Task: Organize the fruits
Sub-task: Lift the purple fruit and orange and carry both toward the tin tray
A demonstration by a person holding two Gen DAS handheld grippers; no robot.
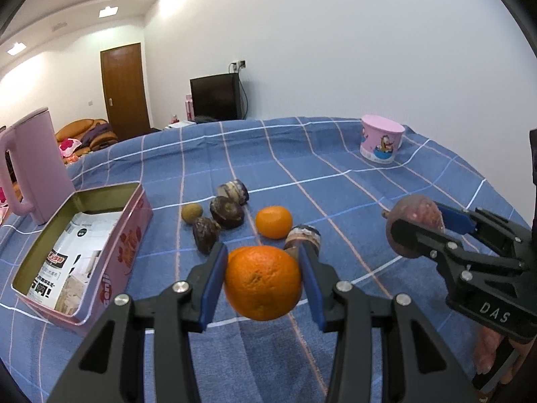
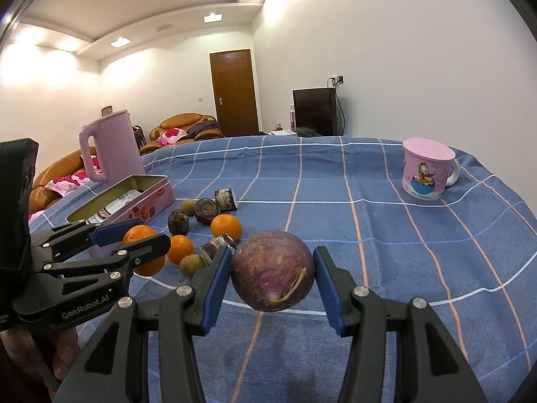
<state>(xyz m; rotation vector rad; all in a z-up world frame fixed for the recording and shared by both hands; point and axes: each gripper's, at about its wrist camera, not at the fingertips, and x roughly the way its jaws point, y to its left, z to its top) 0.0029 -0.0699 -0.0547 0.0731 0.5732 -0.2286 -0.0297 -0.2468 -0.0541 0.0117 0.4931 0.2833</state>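
Soft cloth tablecloth (image 1: 335, 174), glossy metal tin (image 1: 110, 255), dimpled orange (image 1: 263, 283)

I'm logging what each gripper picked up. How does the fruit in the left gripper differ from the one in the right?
The orange in the left gripper is bright orange with dimpled skin; the purple fruit in the right gripper is dull purple-brown, smoother and mottled. The purple fruit has a dry stem; the orange shows none. Both are round, clamped between blue pads and lifted off the tablecloth.
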